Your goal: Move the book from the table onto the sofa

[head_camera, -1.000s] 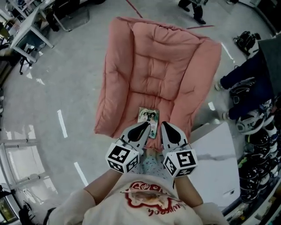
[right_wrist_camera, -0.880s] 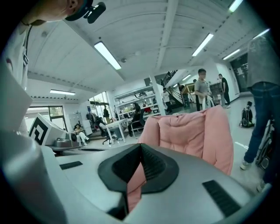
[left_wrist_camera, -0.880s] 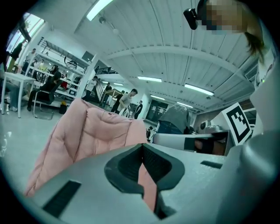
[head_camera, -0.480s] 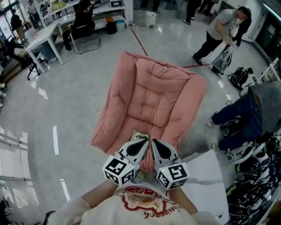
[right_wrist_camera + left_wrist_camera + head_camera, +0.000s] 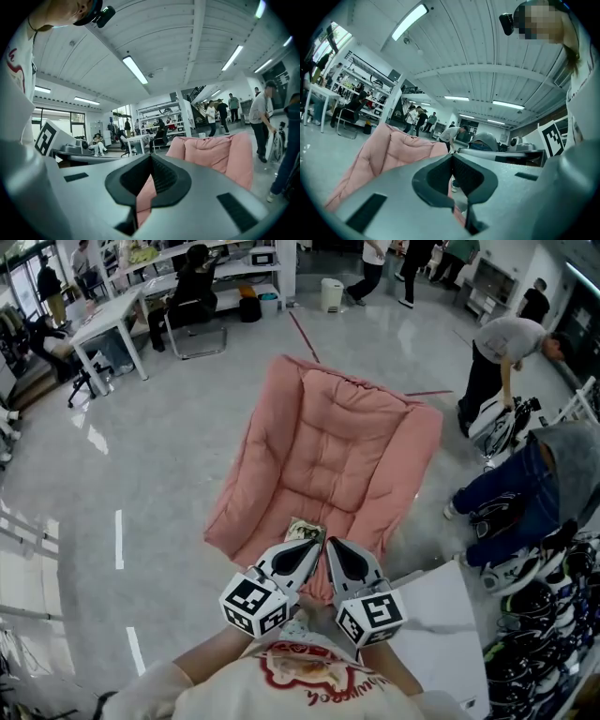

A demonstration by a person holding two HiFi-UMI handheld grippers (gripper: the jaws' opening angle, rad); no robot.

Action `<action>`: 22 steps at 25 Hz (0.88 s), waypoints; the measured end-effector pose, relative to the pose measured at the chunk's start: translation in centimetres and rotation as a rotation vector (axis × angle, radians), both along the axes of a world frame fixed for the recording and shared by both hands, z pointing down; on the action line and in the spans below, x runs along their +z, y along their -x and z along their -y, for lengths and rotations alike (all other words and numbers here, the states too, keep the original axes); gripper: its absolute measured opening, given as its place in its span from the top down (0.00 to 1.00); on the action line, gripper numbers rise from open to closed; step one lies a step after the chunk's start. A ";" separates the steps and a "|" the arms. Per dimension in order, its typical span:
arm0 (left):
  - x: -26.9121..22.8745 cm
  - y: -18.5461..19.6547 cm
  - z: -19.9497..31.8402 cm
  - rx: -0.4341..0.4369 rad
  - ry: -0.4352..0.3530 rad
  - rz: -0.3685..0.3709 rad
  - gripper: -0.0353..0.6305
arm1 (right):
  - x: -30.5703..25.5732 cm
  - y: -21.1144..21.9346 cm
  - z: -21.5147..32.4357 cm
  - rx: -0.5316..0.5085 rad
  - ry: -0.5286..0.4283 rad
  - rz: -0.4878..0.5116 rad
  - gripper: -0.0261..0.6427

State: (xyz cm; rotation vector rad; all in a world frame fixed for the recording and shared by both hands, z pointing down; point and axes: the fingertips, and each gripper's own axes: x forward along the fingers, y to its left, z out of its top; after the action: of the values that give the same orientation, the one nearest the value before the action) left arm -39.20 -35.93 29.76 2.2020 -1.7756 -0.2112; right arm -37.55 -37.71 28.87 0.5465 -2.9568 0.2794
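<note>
The book [image 5: 302, 528], small with a pictured cover, lies on the front edge of the pink sofa's [image 5: 337, 446] seat, its near part hidden behind my fingertips. My left gripper [image 5: 313, 546] and right gripper [image 5: 330, 546] hover side by side just in front of it and above it, both shut with nothing between the jaws. In the left gripper view the closed left gripper [image 5: 452, 157] points level past the sofa [image 5: 389, 150]. The right gripper view shows the closed right gripper [image 5: 150, 157] with the sofa [image 5: 215, 154] straight ahead.
A white table [image 5: 441, 615] stands at my lower right, with shoes [image 5: 553, 615] beside it. A person in dark trousers [image 5: 525, 484] and a bending person [image 5: 506, 343] are to the right of the sofa. Desks [image 5: 112, 306] and seated people fill the far left.
Both grippers have risen and drawn back from the book, which stays on the sofa's front edge. The head view has tilted up and shows more of the room.
</note>
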 end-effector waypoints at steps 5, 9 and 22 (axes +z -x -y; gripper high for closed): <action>-1.1 2.1 -5.9 0.024 -0.010 -0.003 0.94 | -0.7 1.5 -5.4 0.028 0.004 -0.004 0.96; -1.9 2.7 -12.5 0.035 -0.020 -0.003 0.94 | -1.6 1.2 -11.8 0.062 0.000 0.019 0.96; -3.1 -2.3 -28.1 0.124 -0.032 -0.011 0.94 | -3.2 -3.2 -28.6 0.120 0.005 0.064 0.96</action>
State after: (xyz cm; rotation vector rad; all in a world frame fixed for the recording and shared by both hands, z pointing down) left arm -36.88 -7.87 26.68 2.3191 -1.6337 -0.2248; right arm -34.34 -9.10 25.64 0.7287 -2.9882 0.3211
